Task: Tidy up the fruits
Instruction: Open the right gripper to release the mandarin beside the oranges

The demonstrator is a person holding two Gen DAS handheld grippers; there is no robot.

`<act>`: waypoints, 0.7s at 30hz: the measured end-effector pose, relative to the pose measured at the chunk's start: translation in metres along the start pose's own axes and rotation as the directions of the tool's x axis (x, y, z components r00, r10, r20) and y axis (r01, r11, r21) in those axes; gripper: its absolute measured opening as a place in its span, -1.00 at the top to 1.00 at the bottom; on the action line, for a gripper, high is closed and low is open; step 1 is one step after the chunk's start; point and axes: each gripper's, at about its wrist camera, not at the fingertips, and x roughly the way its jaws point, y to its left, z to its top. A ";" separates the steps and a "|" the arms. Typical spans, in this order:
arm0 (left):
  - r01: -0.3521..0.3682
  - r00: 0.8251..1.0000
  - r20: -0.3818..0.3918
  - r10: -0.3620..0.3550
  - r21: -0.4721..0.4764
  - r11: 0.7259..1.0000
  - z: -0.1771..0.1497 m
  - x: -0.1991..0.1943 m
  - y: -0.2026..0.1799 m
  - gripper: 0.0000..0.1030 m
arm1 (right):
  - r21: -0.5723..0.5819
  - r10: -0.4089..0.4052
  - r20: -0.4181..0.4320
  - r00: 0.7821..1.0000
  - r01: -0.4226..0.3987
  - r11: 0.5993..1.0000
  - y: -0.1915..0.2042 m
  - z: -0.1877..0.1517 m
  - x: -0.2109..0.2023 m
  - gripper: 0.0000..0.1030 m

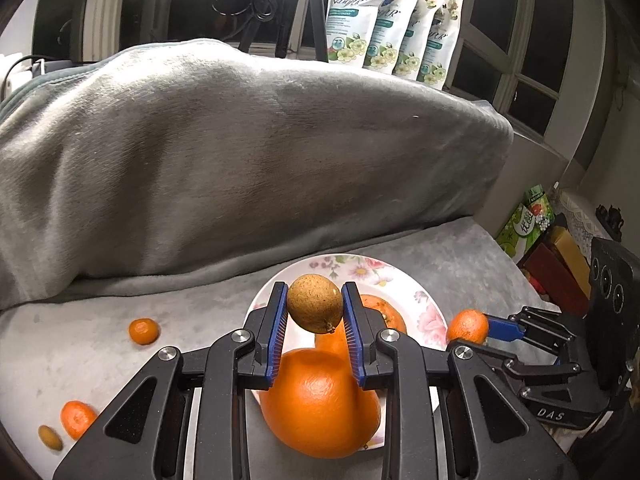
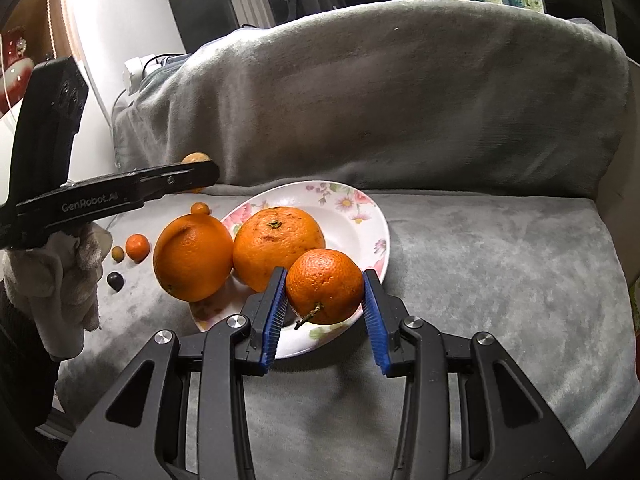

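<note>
In the left wrist view, the left gripper [image 1: 315, 309] pinches a small brown fruit [image 1: 315, 303] between its blue pads, jaws narrow and pressing on both sides. It holds the fruit in the air over the flowered plate [image 1: 430, 312], which sits near the front edge of the grey-covered seat [image 1: 460, 256]. That position suggests the fruit is being carried to the plate, where a large orange [image 1: 320, 400] already lies at the near rim and a second orange [image 1: 384, 312] shows behind the right finger. Off to the left of the seat, well apart from the plate, lie a small mandarin [image 1: 143, 331], another mandarin [image 1: 77, 418] and a small olive-coloured fruit [image 1: 50, 437], all apparently waiting to be gathered. At the plate's right rim the right gripper [image 1: 480, 326] appears with a tangerine [image 1: 467, 326] at its tip.

In the right wrist view, the right gripper [image 2: 325, 292] clamps that tangerine [image 2: 325, 286] at moderate width, both pads against its skin, just over the plate's [image 2: 360, 216] near rim, likely so it can be set beside the rough-skinned orange [image 2: 279, 248]. The smooth large orange [image 2: 193, 258] rests half over the plate's left rim. Beyond it, on the seat's left part, sit a dark round fruit [image 2: 115, 281] and more small citrus. The left gripper's body [image 2: 120, 192] crosses at left, held by a gloved hand [image 2: 56, 280]; its tips point away, so its hold is not visible here.
</note>
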 end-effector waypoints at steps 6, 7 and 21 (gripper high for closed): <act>0.005 1.000 0.001 -0.005 0.002 1.000 0.001 0.002 -0.001 0.50 | -0.013 0.000 -0.001 1.000 0.000 1.000 0.004 0.000 0.002 0.24; 0.006 1.000 0.002 -0.006 0.002 1.000 0.001 0.002 -0.001 0.50 | -0.015 -0.001 0.000 1.000 0.001 1.000 0.004 0.000 0.001 0.23; -0.007 0.999 0.036 0.007 -0.005 1.000 0.004 -0.007 -0.004 -0.52 | -0.074 0.013 0.062 0.998 -0.008 0.997 0.019 0.000 -0.015 -0.78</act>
